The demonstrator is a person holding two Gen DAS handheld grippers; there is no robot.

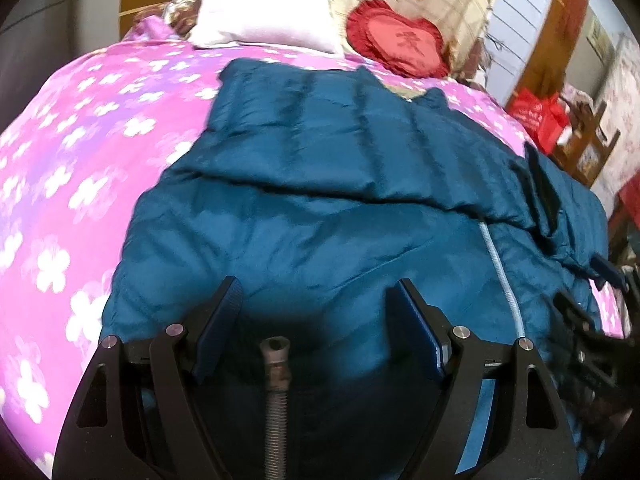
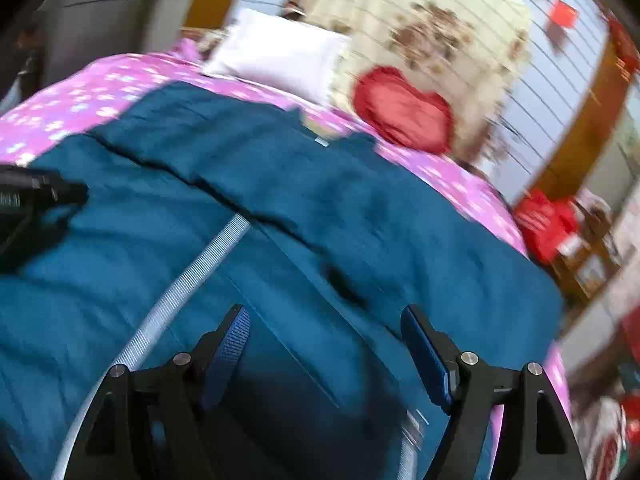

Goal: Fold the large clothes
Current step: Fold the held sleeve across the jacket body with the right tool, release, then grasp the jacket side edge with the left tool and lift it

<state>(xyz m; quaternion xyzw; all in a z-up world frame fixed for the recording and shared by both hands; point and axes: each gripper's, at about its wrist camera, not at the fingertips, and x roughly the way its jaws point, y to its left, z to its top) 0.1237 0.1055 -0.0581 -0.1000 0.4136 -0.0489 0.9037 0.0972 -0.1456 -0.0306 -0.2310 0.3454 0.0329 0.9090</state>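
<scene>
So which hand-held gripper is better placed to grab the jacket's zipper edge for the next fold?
Probably the right hand-held gripper: its jaws stand open above the teal jacket, with the pale zipper just beside its left finger. The left hand-held gripper, also open, sits over plain fabric, farther from the zipper.

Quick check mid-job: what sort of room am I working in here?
Most likely a bedroom in a home. The teal padded garment lies on a bed with a pink flowered cover, and a white pillow and red heart cushion sit at its head.
</scene>
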